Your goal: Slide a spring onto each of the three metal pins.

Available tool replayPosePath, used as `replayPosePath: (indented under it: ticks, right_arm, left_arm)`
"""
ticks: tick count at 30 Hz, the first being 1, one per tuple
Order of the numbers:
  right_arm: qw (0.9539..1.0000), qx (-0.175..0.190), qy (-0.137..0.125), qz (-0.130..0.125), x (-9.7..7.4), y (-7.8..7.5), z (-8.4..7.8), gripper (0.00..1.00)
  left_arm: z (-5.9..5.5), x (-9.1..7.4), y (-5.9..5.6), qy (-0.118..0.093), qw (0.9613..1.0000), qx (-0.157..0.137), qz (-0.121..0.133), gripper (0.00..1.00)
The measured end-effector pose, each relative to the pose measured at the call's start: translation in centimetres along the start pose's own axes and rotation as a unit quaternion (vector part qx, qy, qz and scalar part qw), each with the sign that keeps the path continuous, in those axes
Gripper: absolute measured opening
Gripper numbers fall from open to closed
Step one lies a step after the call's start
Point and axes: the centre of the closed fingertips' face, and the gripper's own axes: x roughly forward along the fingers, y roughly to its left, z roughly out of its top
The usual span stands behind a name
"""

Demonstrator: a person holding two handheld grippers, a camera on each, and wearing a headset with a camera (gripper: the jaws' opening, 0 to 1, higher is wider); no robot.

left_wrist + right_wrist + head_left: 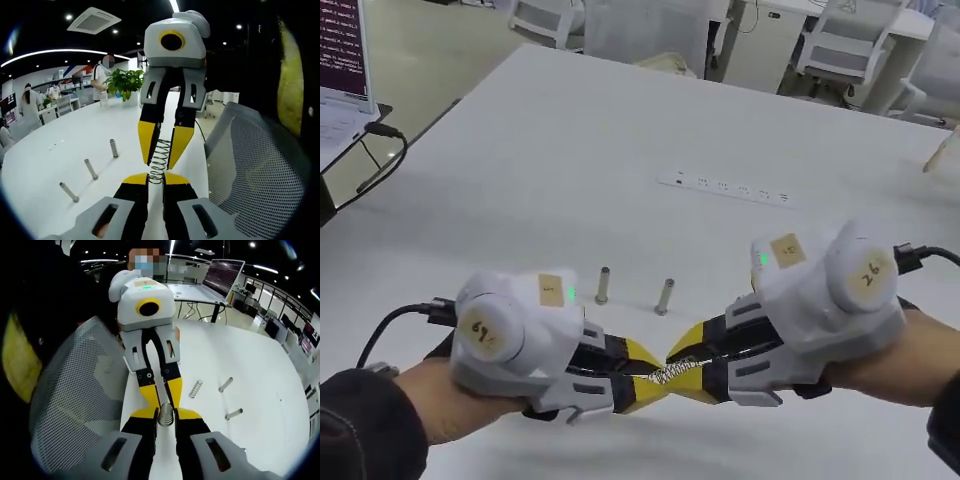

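A small steel spring (pixel 670 373) hangs just above the white table (pixel 570 170), with my left gripper (pixel 645 374) shut on one end and my right gripper (pixel 694 366) shut on the other, yellow tips facing each other. In the left gripper view the spring (pixel 159 161) runs from my left gripper (pixel 156 178) up between the right gripper's fingers (pixel 146 140). In the right gripper view the spring (pixel 166 415) shows end-on in my right gripper (pixel 166 414). Two bare pins (pixel 603 285) (pixel 665 297) stand beyond. A third pin (pixel 114 148) carries a spring.
A white power strip (pixel 730 188) lies further back on the table. A laptop (pixel 340 60) and black cable (pixel 380 160) sit at the left edge. Office chairs (pixel 840 50) stand behind. A mesh chair (pixel 255 165) is close on the near side.
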Motion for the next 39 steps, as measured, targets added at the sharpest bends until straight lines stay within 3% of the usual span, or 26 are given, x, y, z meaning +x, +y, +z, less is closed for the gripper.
replayPosePath:
  ticks: [27,29,35,39]
  right_arm:
    - [0.9991,-0.008,0.036,0.019,0.0,0.0,-0.4,0.08]
    - [0.999,-0.009,0.039,0.02,-0.1,-0.1,-0.3,0.08]
    - [0.9988,-0.01,0.045,0.015,-0.4,-0.5,-0.4,0.08]
    - [0.9988,-0.008,0.047,0.009,-0.9,-1.0,-0.6,0.08]
  left_arm:
    - [0.1,0.3,0.0,-0.003,0.9999,-0.012,-0.002,0.04]
    - [-0.2,0.3,0.1,0.004,1.0,-0.009,0.001,0.06]
    - [-0.2,0.0,0.2,-0.006,0.9998,-0.018,0.003,0.13]
    - [-0.3,-0.6,0.2,-0.016,0.9994,-0.031,0.006,0.23]
